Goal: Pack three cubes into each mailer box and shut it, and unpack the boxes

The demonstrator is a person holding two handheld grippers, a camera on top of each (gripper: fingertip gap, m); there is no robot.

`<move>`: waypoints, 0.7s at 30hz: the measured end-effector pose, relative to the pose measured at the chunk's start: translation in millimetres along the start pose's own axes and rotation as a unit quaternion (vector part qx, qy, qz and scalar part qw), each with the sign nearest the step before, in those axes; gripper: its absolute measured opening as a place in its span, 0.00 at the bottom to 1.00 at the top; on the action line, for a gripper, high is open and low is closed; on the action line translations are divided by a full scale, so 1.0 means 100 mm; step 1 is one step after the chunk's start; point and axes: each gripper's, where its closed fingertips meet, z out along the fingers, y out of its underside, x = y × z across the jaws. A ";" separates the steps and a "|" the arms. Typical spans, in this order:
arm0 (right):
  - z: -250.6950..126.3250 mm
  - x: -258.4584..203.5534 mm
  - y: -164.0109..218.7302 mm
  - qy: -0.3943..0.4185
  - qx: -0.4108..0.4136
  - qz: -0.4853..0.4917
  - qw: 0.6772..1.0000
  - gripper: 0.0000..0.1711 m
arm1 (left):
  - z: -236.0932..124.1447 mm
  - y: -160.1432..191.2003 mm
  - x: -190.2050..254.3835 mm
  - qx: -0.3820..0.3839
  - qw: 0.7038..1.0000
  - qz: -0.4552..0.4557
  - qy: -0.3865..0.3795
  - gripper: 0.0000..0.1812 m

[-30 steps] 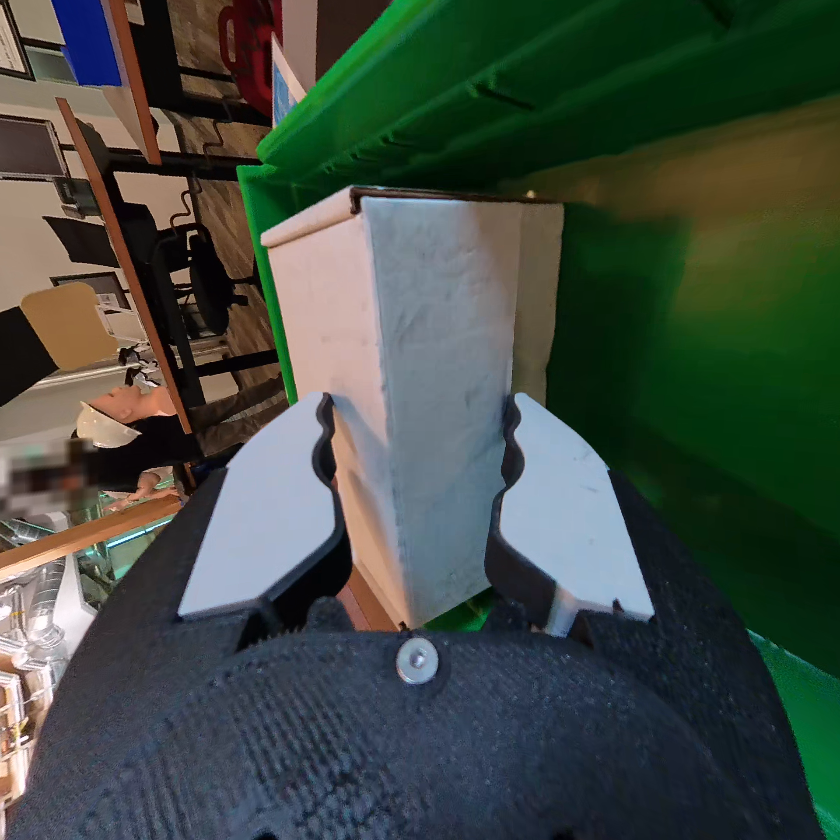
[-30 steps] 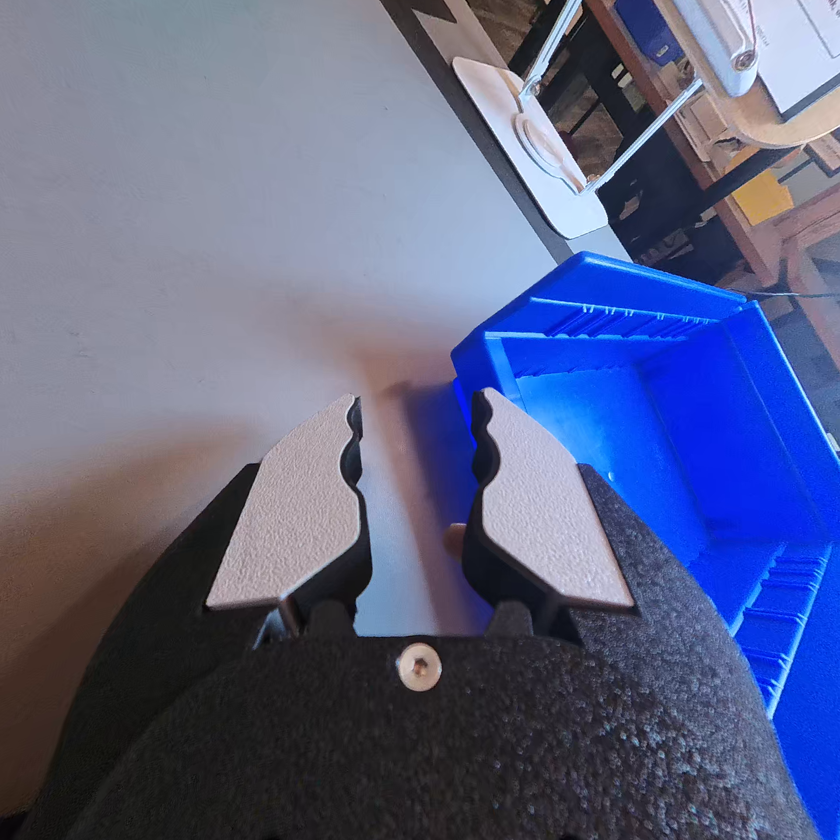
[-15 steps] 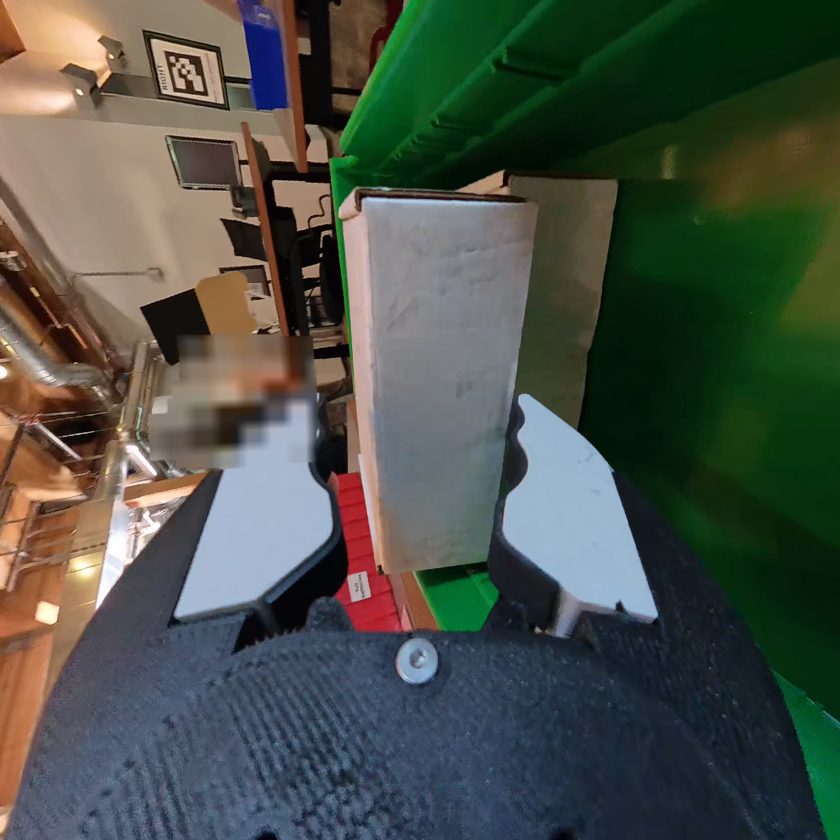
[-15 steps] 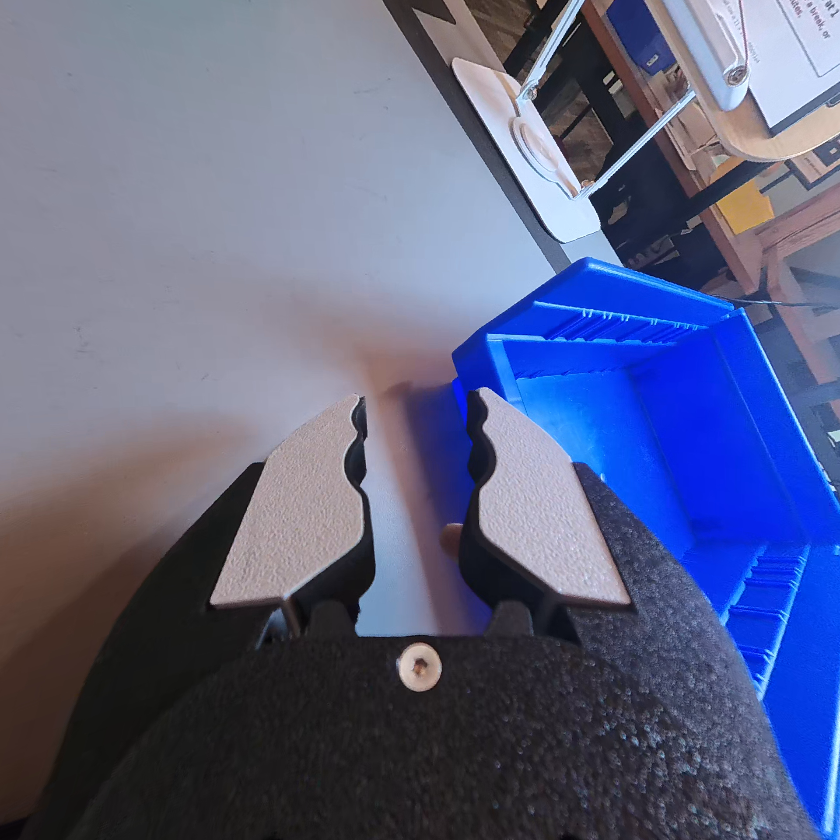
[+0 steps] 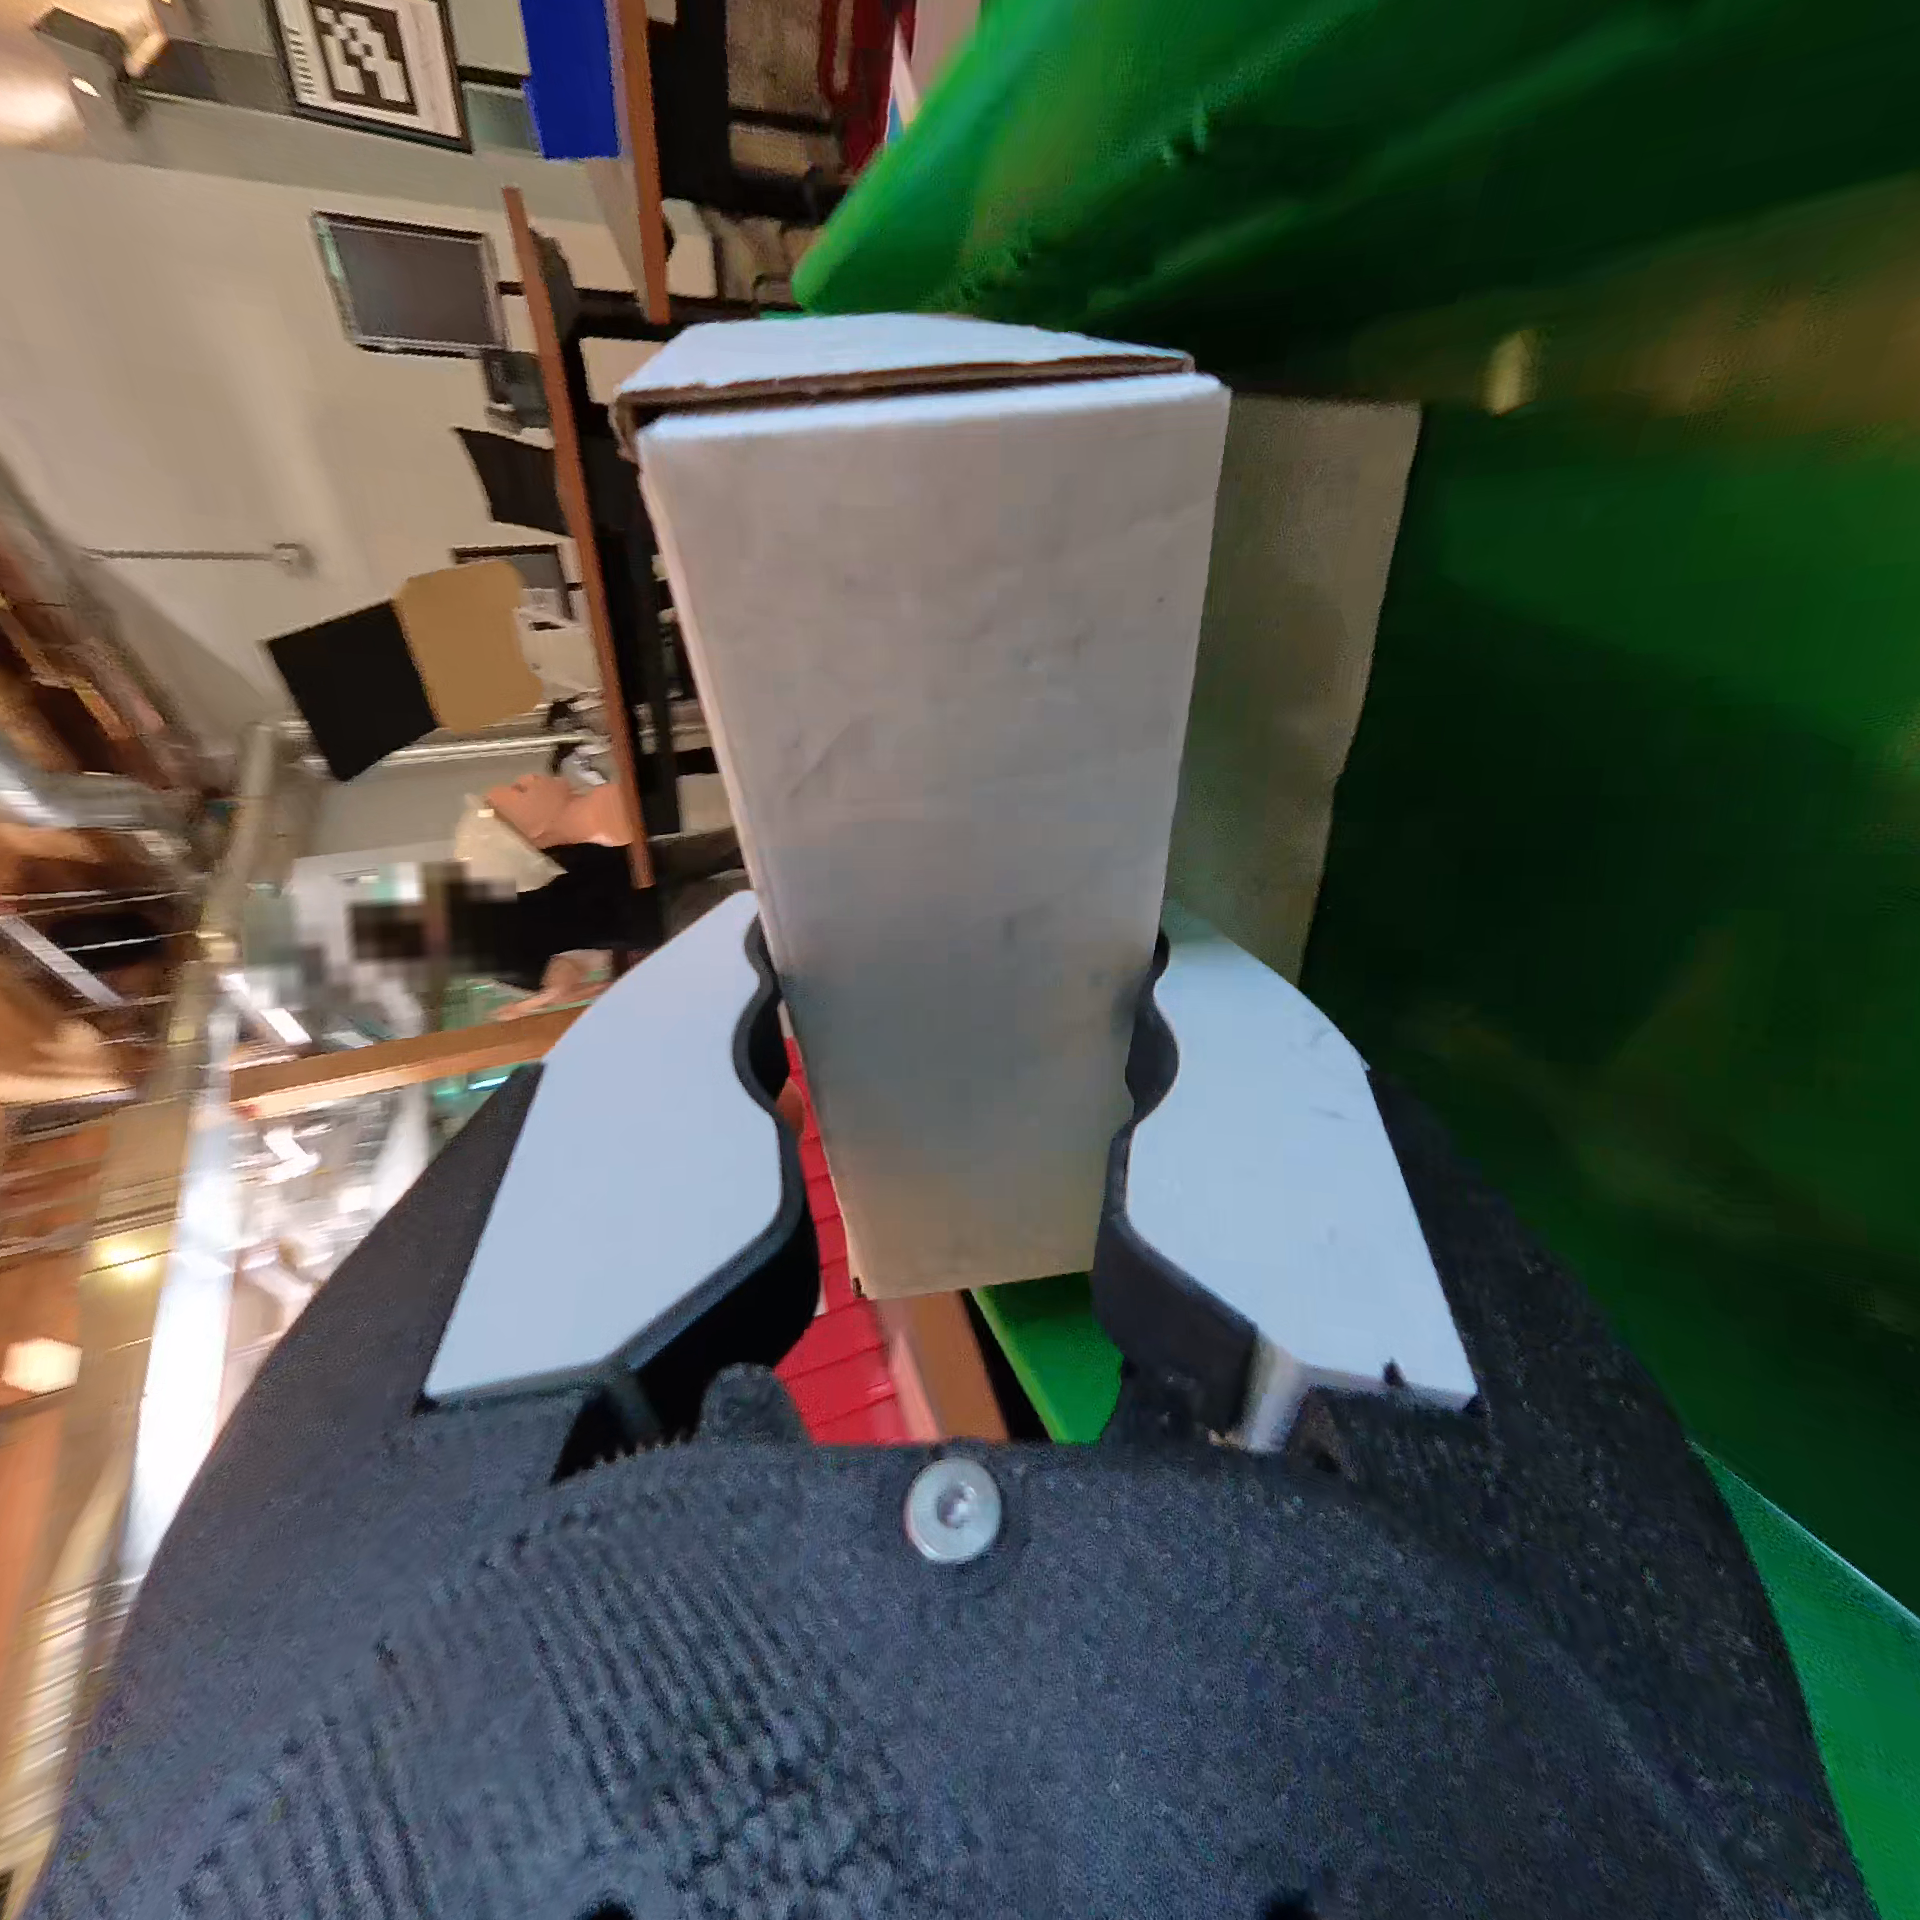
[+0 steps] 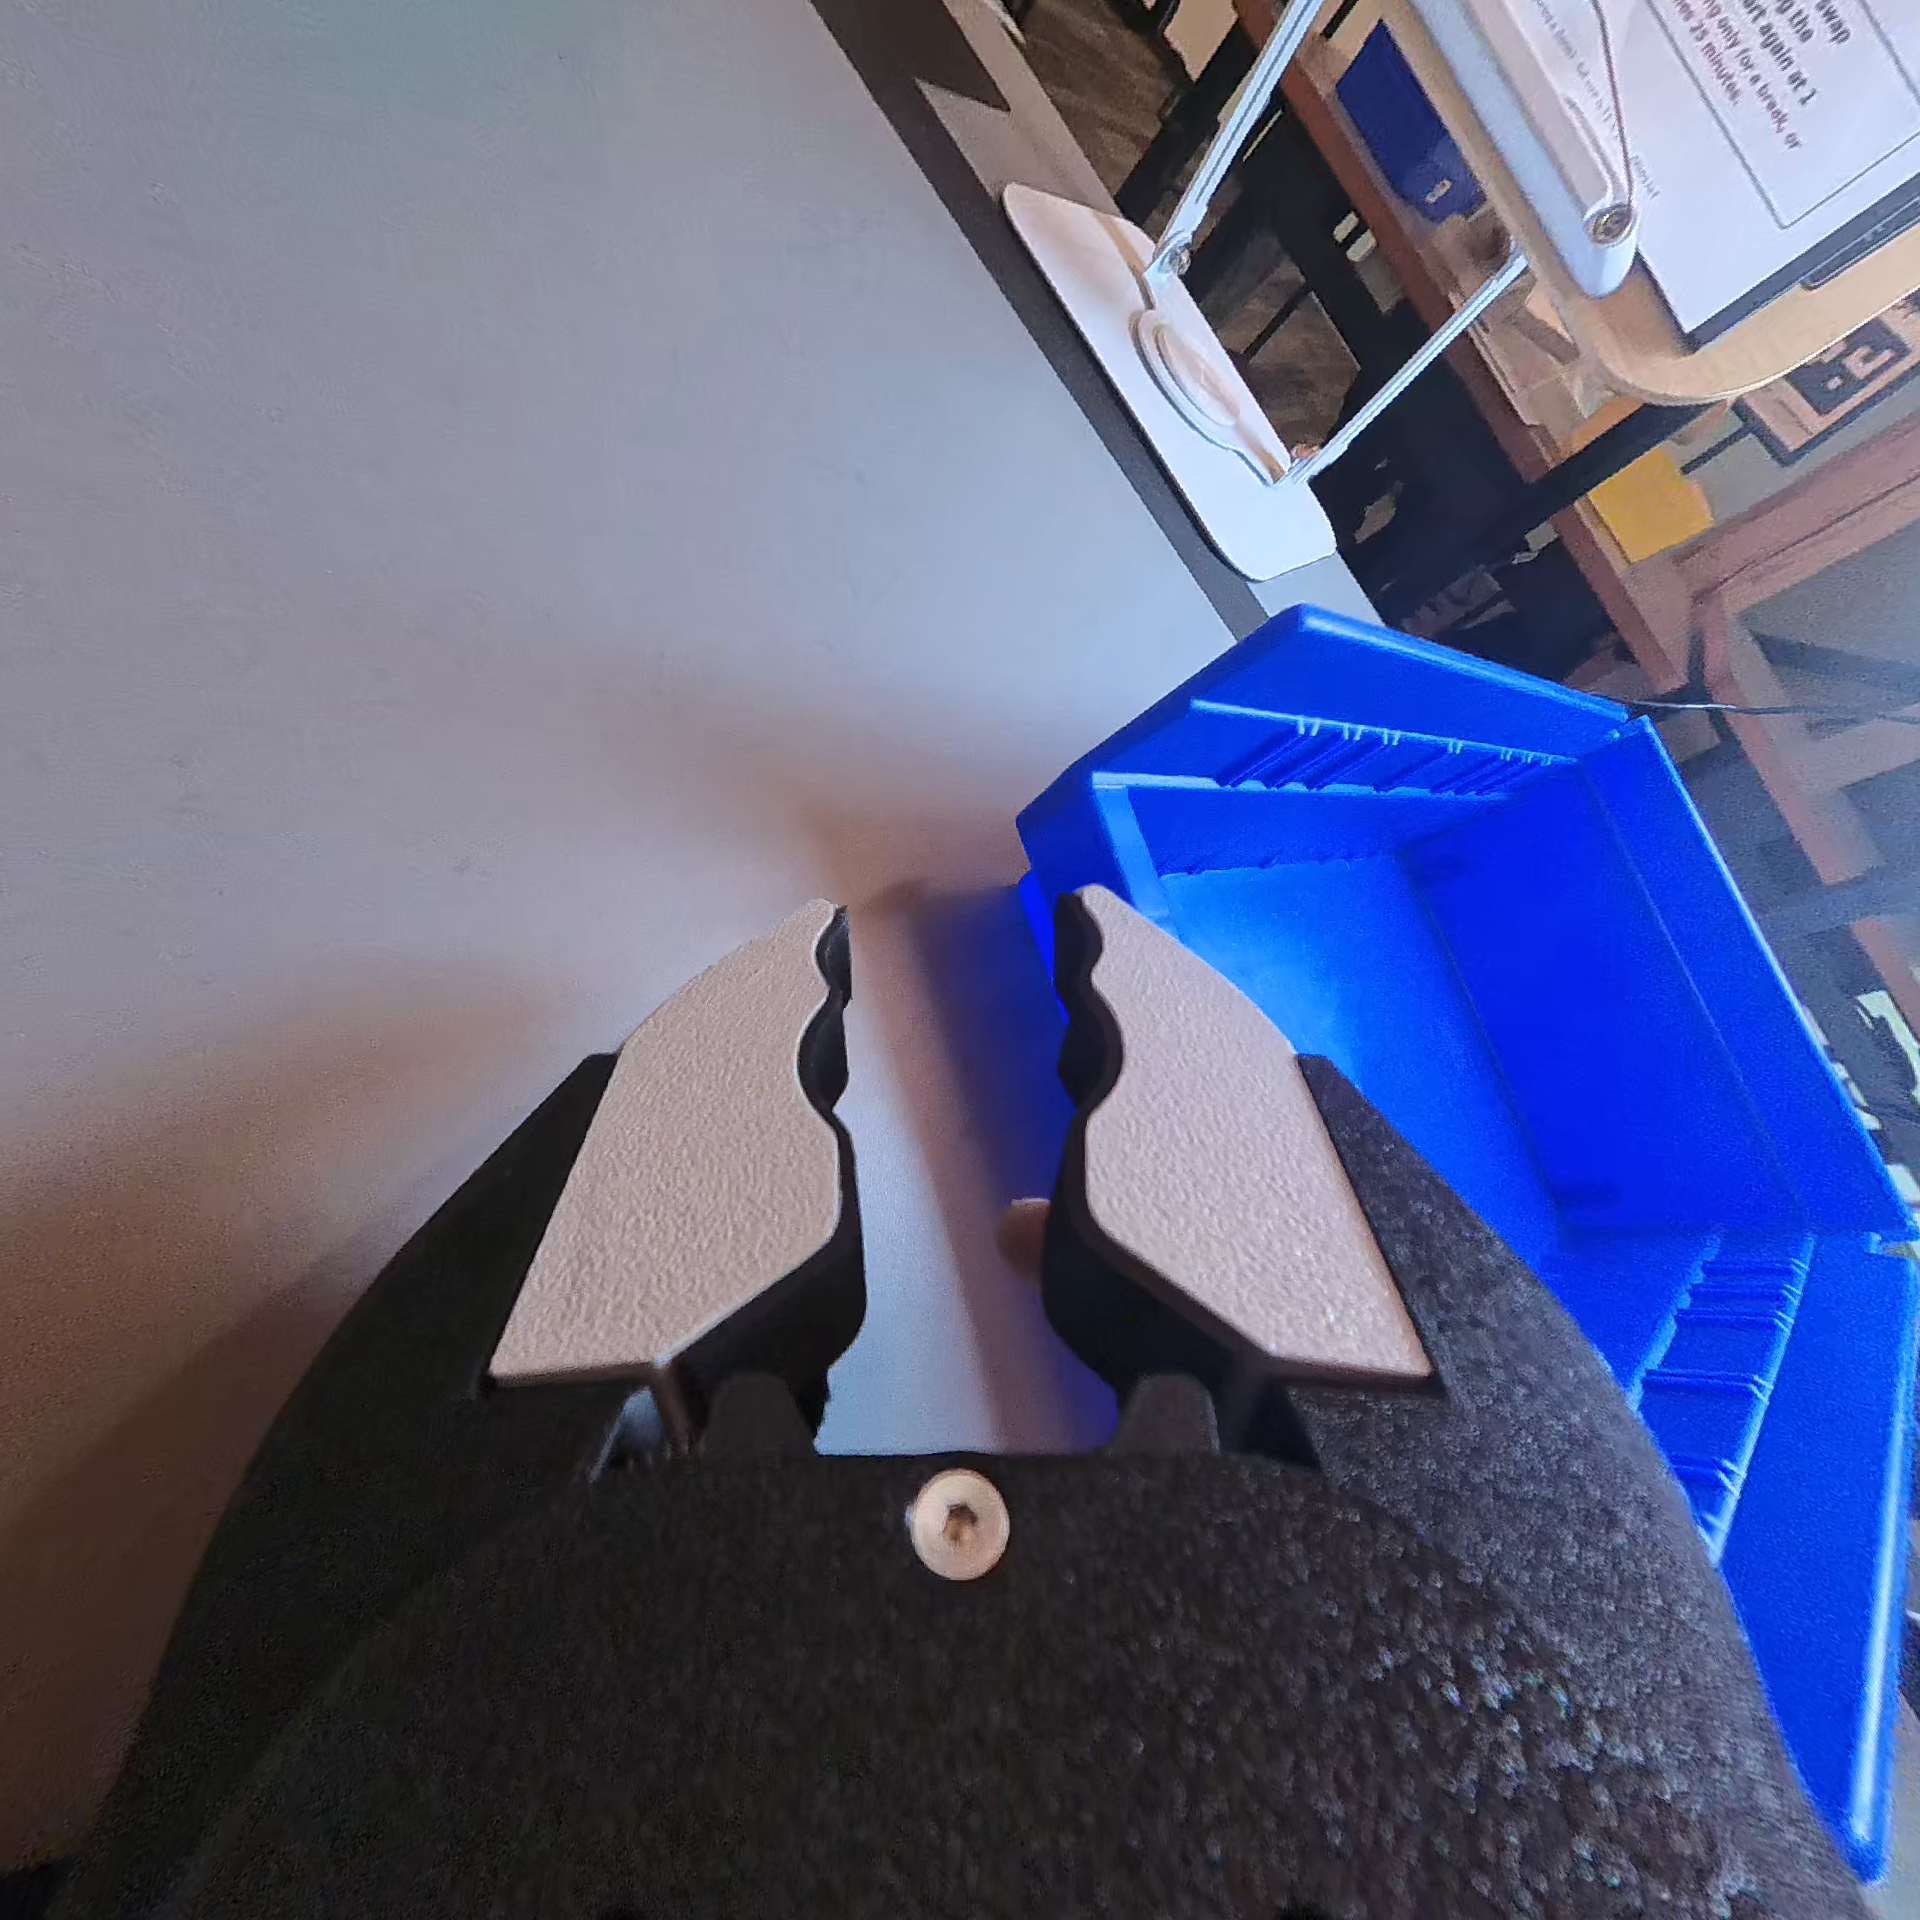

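My left gripper (image 5: 951,935) is shut on a closed white mailer box (image 5: 935,727), with both fingers pressing its narrow sides. It holds the box at the open front of a green bin (image 5: 1610,727). A second white box (image 5: 1288,675) stands behind it against the green wall. My right gripper (image 6: 951,914) is open and empty, just above the grey table (image 6: 416,520) at the near corner of an empty blue bin (image 6: 1714,987). No cubes show in either view.
A red bin (image 5: 831,1340) shows below the held box. A white lamp base (image 6: 1174,384) with metal arms sits at the table's far edge beyond the blue bin. Shelves, furniture and a person lie in the background of the left wrist view. Spacing between my two grippers at the tips: around 50 cm.
The left fingers have closed from a loose straddle onto the box's sides, and the box now stands clearer of the green bin. The right gripper has barely moved.
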 end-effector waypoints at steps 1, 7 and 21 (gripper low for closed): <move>-0.01 -0.01 -0.03 -0.004 0.008 0.004 1.000 0.22 | -0.11 -0.03 -0.04 0.016 0.999 -0.026 0.022 0.36; -0.11 -0.14 -0.47 -0.049 0.103 -0.017 0.993 0.24 | -1.08 -0.42 -0.23 0.139 0.973 -0.092 0.162 0.36; -0.49 -0.70 -1.80 -0.138 0.249 -0.140 0.948 0.42 | -2.73 -1.53 0.90 0.272 0.852 0.091 0.438 0.35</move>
